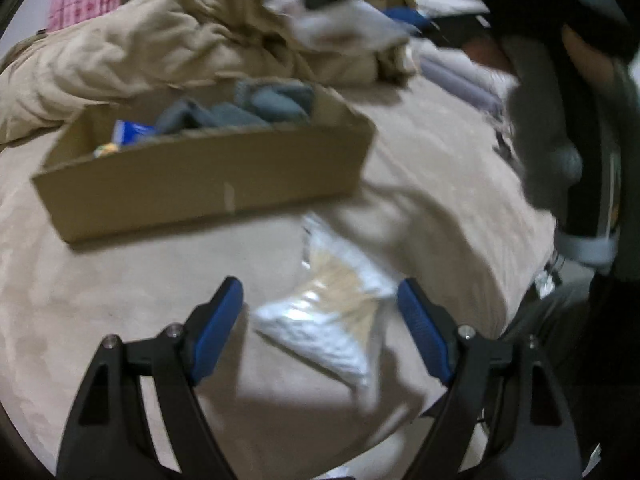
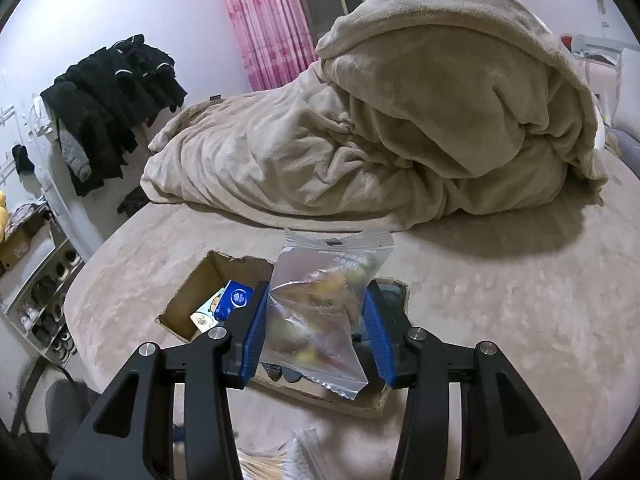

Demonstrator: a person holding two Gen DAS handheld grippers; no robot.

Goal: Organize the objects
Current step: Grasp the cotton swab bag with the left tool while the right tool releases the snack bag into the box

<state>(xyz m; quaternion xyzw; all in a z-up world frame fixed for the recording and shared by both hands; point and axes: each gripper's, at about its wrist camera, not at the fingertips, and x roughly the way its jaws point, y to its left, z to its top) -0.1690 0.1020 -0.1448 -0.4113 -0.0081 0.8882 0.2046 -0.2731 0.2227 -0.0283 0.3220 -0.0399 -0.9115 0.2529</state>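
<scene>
Two hand-held grippers work over the bed: the right hand-held gripper is clamped on a clear snack bag above the cardboard box, while the left hand-held gripper is spread wide, empty, around a white packet lying between its fingers.

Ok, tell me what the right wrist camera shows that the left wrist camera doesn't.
Only the right wrist view shows the right gripper shut on a clear snack bag above the box, plus dark clothes hanging on the wall. Only the left wrist view shows the open left gripper over a white packet and grey socks in the box. Both show the cardboard box, blue packet, beige blanket and pink curtain.
</scene>
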